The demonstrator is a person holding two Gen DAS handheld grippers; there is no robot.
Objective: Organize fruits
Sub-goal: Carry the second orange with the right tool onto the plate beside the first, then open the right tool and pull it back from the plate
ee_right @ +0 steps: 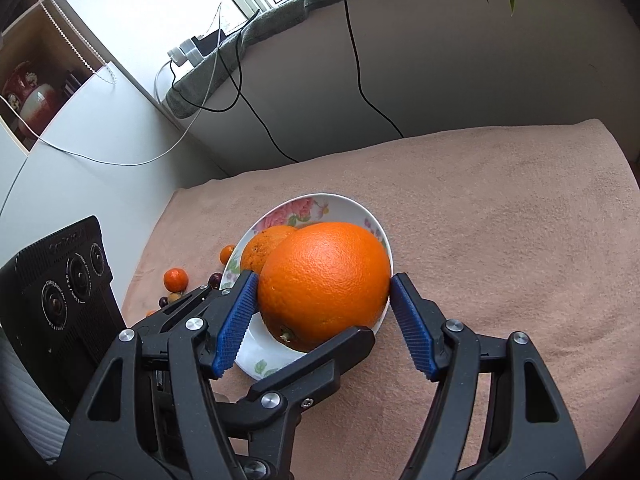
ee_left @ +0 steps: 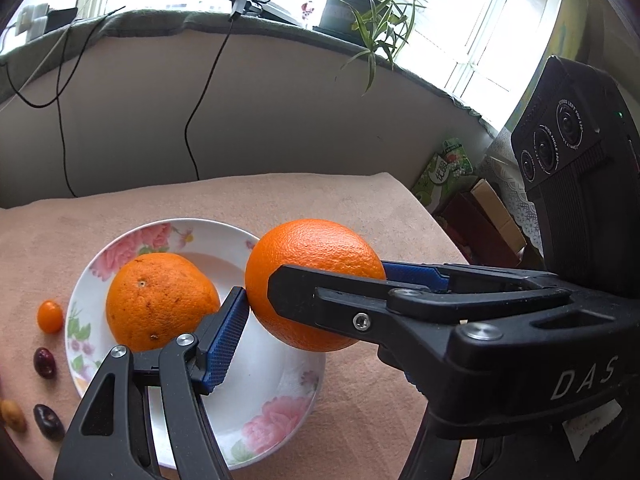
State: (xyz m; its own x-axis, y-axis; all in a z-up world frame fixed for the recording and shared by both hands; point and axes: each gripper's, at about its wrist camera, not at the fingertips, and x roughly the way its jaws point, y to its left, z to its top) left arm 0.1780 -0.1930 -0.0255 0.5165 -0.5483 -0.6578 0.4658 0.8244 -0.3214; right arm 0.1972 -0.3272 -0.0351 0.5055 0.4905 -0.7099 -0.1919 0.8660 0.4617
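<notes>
A white floral plate (ee_left: pixel 280 396) (ee_right: pixel 344 204) sits on the pink tablecloth and holds one orange (ee_left: pixel 160 300) (ee_right: pixel 264 246). My right gripper (ee_right: pixel 322 286) is shut on a second, larger orange (ee_right: pixel 324 284) (ee_left: pixel 312 256) and holds it over the plate's right side. In the left wrist view the right gripper reaches in from the right. My left gripper (ee_left: pixel 312 320) shows only its left finger (ee_left: pixel 224 336), which touches the held orange's left side; its right finger is hidden behind the right gripper.
Small fruits lie left of the plate: a kumquat (ee_left: pixel 50 316), dark plums (ee_left: pixel 44 362) and a tangerine (ee_right: pixel 175 279). Cables hang down the wall behind. Boxes (ee_left: pixel 480 216) stand past the table's right edge. A potted plant (ee_left: pixel 352 8) is on the windowsill.
</notes>
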